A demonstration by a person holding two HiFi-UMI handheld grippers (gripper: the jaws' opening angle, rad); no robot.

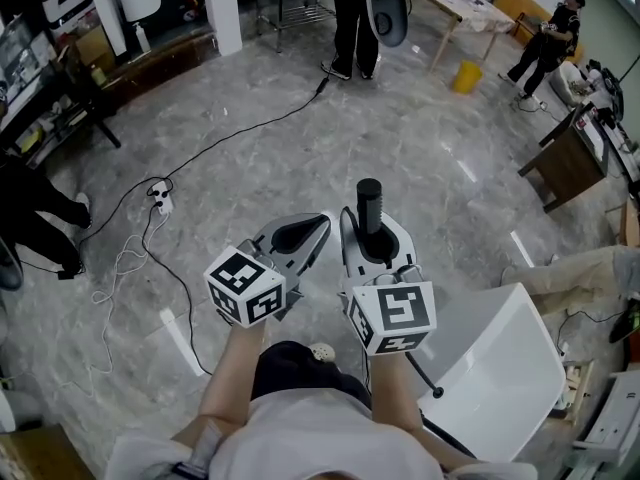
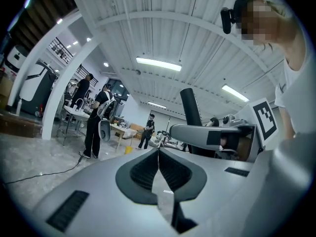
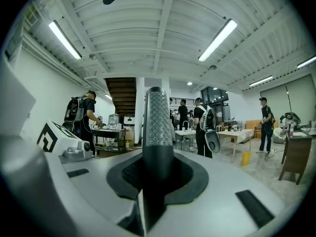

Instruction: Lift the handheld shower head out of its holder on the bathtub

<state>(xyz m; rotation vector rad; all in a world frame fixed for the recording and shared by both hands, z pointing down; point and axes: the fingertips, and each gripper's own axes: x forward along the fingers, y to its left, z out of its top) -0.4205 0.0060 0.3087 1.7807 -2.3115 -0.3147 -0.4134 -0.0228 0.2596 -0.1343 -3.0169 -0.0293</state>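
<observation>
The handheld shower head, a dark stick-shaped wand with a dotted spray face, stands upright between the pads of my right gripper, which is shut on its lower part. It also shows in the left gripper view as a dark rod rising from the other gripper. My left gripper sits close beside it on the left, pointing level. Its jaws meet at the tips with nothing between them. The white bathtub lies at the lower right, behind both grippers. A thin dark hose runs toward it.
Grey marble floor lies ahead, with a white power strip and loose cables at the left. People stand at the far side by tables, near a yellow bucket. A wooden desk stands at the right.
</observation>
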